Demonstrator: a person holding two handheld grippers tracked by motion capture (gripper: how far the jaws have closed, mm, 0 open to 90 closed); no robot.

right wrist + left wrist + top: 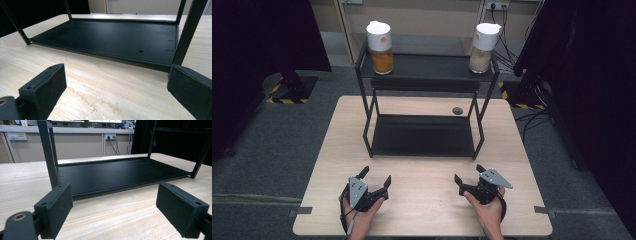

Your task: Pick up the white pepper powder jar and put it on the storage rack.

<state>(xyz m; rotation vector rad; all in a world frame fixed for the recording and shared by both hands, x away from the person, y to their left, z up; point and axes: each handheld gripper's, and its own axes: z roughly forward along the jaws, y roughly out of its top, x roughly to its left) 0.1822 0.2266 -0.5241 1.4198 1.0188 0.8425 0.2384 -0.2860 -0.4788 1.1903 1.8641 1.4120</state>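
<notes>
Pale wood lies bare under both claws, which rest low at the near edge of the table [327, 150], so nothing looks begun. Left claw [375, 179]: jaws wide, empty, its pads [56, 211] apart over bare wood. Ahead of it stands the black rack [424, 135], lower shelf [117, 173] vacant; well beyond and above it, on the top shelf, sits the orange jar [381, 47]. Right claw [468, 176]: also wide, holding nothing, the rack's near post [186, 32] just ahead. Far up past it stands the beige jar [483, 47]. By my reading, every step is left: reaching up, gripping a jar, moving it.
</notes>
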